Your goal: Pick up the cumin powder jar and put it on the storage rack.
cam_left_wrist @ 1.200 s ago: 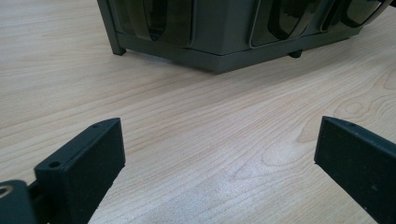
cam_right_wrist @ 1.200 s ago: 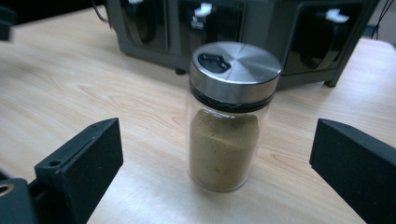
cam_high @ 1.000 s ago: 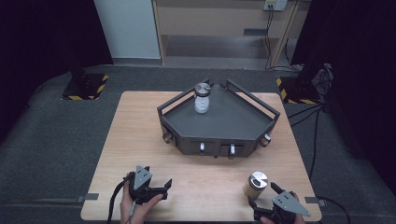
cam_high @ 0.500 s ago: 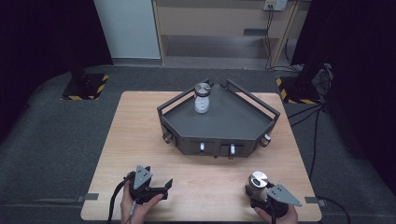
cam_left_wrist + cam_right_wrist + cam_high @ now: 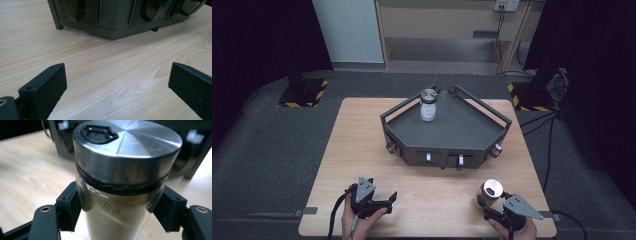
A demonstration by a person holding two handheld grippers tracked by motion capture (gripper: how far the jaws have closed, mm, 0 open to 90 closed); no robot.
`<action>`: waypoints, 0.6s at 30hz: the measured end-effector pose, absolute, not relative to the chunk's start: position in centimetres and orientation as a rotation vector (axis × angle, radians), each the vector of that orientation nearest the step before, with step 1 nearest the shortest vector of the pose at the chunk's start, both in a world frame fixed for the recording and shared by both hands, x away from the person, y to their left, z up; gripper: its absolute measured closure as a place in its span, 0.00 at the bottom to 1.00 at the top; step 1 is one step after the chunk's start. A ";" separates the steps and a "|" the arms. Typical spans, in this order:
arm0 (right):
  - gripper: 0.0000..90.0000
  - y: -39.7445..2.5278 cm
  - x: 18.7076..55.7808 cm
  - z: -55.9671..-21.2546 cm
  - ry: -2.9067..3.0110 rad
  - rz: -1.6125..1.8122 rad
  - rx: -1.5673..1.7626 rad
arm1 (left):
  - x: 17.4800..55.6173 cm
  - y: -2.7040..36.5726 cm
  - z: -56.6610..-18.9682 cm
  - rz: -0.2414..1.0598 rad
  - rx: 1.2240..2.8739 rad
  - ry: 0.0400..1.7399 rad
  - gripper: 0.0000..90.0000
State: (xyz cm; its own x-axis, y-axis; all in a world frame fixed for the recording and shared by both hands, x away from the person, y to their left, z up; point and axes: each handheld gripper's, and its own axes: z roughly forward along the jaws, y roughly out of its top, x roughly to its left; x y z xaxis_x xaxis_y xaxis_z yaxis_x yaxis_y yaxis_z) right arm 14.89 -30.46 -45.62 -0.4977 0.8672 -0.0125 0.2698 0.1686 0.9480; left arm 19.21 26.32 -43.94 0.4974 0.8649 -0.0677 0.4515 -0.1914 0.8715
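A glass spice jar [image 5: 125, 170] with a brushed steel lid and tan powder stands between the jaws of my right gripper [image 5: 120, 212], whose pads press on both of its sides. From above, this jar [image 5: 493, 189] is near the table's front right edge with the right gripper [image 5: 491, 201] shut on it. My left gripper [image 5: 370, 191] rests at the front left, jaws spread wide over bare wood [image 5: 117, 82], holding nothing. A second jar [image 5: 428, 106] with white contents stands at the back of the dark grey tray [image 5: 462, 135].
The tray [image 5: 112, 25] is a raised angular stand with rails, knobs and front slots, mid-table. It looms blurred behind the held jar [image 5: 190, 157]. Light wood lies between tray and grippers. Cables [image 5: 542, 125] trail on the carpet to the right.
The right gripper has moved in from the right and shut around the tan jar. The left gripper has stayed where it was.
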 end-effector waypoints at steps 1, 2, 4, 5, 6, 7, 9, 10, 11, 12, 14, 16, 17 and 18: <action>0.34 -30.5 14.8 -45.2 1.852 1.349 1.062 | 19.2 26.3 -43.9 0.562 1.820 1.102 0.01; 0.34 -30.6 14.8 -44.7 1.833 1.364 1.052 | 19.2 26.3 -43.9 0.562 1.820 1.102 0.01; 0.34 -30.7 14.7 -43.7 1.796 1.390 1.027 | 19.2 26.4 -43.9 0.563 1.820 1.102 0.01; 0.34 -30.7 14.6 -43.1 1.781 1.396 1.010 | 19.2 26.4 -43.9 0.563 1.820 1.102 0.01; 0.34 -30.7 14.6 -42.6 1.769 1.405 0.997 | 19.2 26.4 -43.9 0.564 1.820 1.102 0.01; 0.34 -30.7 14.6 -42.1 1.752 1.415 0.985 | 19.2 26.4 -43.9 0.564 1.819 1.103 0.01; 0.34 -30.7 14.6 -41.1 1.734 1.426 0.956 | 19.2 26.4 -43.9 0.563 1.816 1.104 0.01; 0.34 -30.6 14.5 -40.6 1.723 1.425 0.943 | 19.2 26.4 -43.9 0.563 1.815 1.104 0.01; 0.34 -30.5 14.5 -40.2 1.715 1.425 0.929 | 19.2 26.4 -43.9 0.564 1.815 1.103 0.01; 0.34 -30.5 14.5 -39.8 1.710 1.430 0.915 | 19.1 26.4 -43.9 0.564 1.815 1.102 0.01; 0.34 -30.4 14.4 -39.3 1.693 1.439 0.906 | 19.1 26.4 -43.9 0.565 1.815 1.102 0.01; 0.34 -30.3 14.5 -39.0 1.684 1.451 0.905 | 19.1 26.4 -43.9 0.568 1.816 1.100 0.01; 0.34 -30.3 14.5 -38.9 1.684 1.452 0.907 | 19.1 26.4 -43.9 0.568 1.813 1.101 0.01; 0.34 -30.3 14.5 -38.8 1.682 1.453 0.907 | 19.1 26.4 -43.9 0.569 1.812 1.101 0.01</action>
State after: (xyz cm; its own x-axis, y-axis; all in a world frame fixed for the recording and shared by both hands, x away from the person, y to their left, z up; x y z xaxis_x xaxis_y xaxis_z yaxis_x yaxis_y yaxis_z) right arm 14.53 -30.27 -38.81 -0.4896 0.8687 -0.0755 0.0515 0.1153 0.9920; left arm 19.07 26.44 -43.87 0.4952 0.8661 -0.0677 0.4457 -0.1864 0.8755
